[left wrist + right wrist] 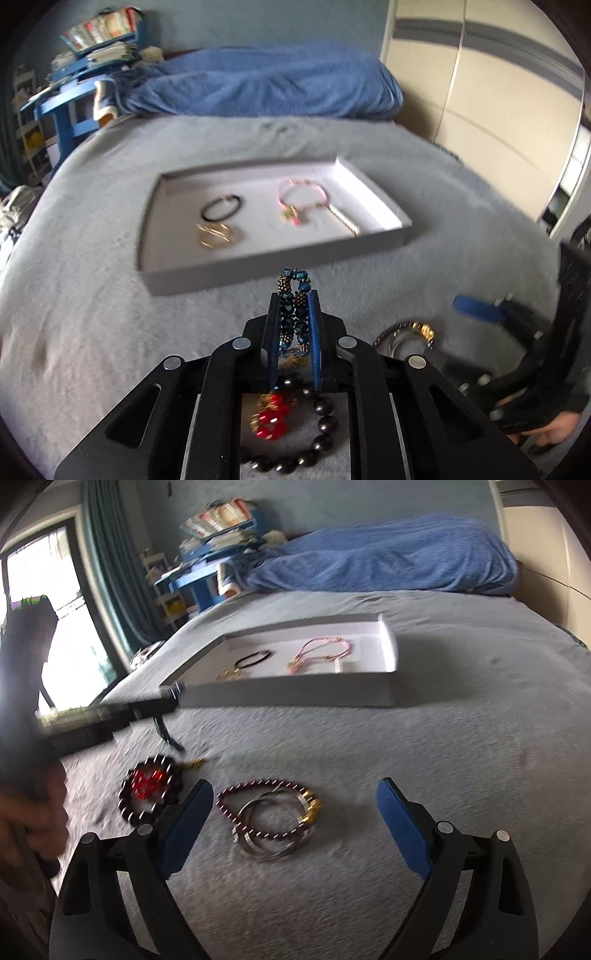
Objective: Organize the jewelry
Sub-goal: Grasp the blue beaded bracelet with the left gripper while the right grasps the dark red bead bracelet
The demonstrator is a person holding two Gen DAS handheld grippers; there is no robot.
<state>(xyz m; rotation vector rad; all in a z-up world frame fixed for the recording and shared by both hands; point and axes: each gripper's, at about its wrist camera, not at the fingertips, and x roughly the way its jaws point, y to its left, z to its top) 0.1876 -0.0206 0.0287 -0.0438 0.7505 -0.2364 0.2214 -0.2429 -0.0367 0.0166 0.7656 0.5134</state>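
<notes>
My left gripper [294, 295] is shut on a blue-and-gold beaded bracelet [294, 306], held above the bed just short of the white tray [258, 262]. The tray holds a black bracelet [221, 207], gold rings [216, 235], a pink bracelet [303, 199] and a silver bar [345, 218]. Below the left gripper lie a red bead piece [272, 415] and a black bead bracelet [314, 439]. My right gripper [295, 794] is open above a dark red bead bracelet [255, 794] with silver bangles [273, 834]. The left gripper shows blurred in the right wrist view [173, 694].
The grey bed cover [443, 757] carries everything. A blue blanket [266, 85] lies at the bed's far end. Blue shelves with books [92, 48] stand far left, a wardrobe [480, 92] stands right, and a window [55, 635] shows left in the right wrist view.
</notes>
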